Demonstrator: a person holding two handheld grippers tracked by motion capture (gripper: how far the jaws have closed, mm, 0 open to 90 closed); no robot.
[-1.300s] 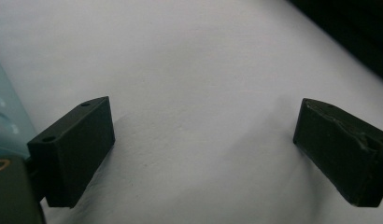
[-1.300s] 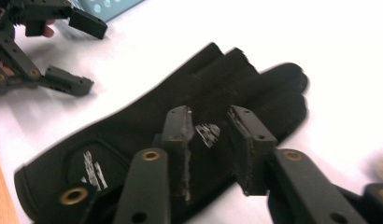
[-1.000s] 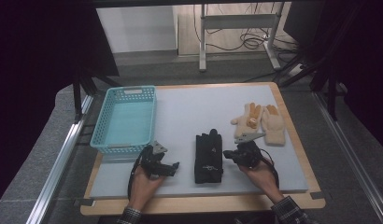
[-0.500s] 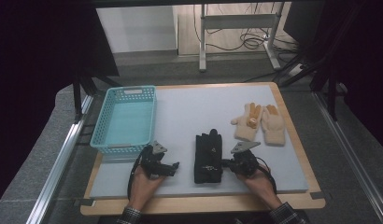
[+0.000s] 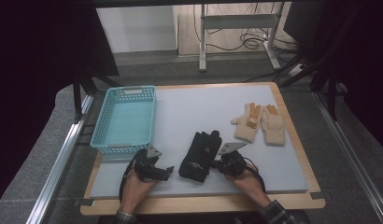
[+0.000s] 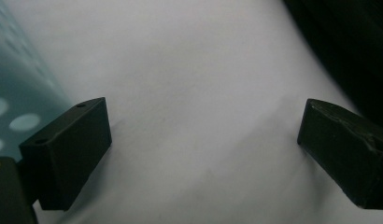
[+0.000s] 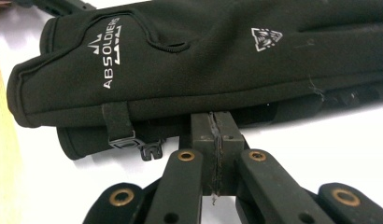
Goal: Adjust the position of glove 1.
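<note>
A pair of stacked black gloves with white logos lies at the front middle of the grey mat. In the right gripper view the black gloves lie across the frame. My right gripper is shut, jaws pressed flat together, with its tip against the gloves' near edge and nothing visibly between the jaws. In the high view the right gripper sits at the gloves' right side. My left gripper rests left of the gloves. It stands open over bare mat, nothing between its jaws.
A turquoise basket stands at the left of the mat, and its wall appears beside the left jaw. A pair of beige knit gloves lies at the right. The wooden table edge runs along the front.
My right gripper has slid left across the mat and now reaches the black gloves' side. The left gripper has stayed put.
</note>
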